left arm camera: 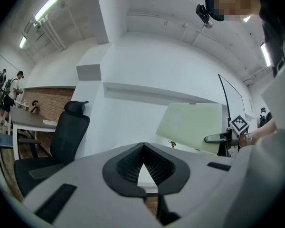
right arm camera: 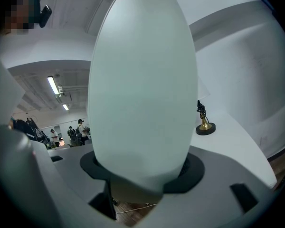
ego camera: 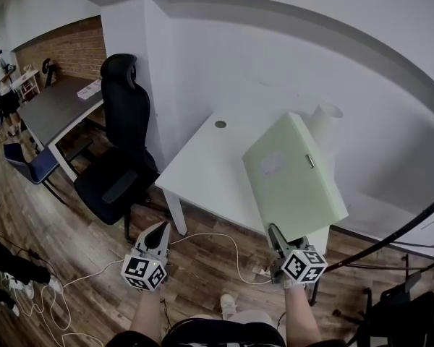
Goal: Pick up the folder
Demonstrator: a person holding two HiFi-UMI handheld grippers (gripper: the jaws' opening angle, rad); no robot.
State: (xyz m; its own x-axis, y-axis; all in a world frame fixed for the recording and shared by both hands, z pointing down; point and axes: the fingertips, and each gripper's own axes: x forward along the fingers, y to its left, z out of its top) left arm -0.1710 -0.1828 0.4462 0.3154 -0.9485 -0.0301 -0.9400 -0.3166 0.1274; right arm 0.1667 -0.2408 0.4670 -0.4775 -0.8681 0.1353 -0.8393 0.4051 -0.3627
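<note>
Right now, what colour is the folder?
The folder is pale green, clearest in the head view.

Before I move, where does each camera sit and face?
Head view: on the person's head, steeply down at the white rectangular table; left gripper, right gripper and both forearms show.
Left gripper view: on the left gripper, level past its closed jaws toward the black office chair.
Right gripper view: on the right gripper; the pale green flat folder clamped in its jaws fills it.
Shared: all three show the folder.
</note>
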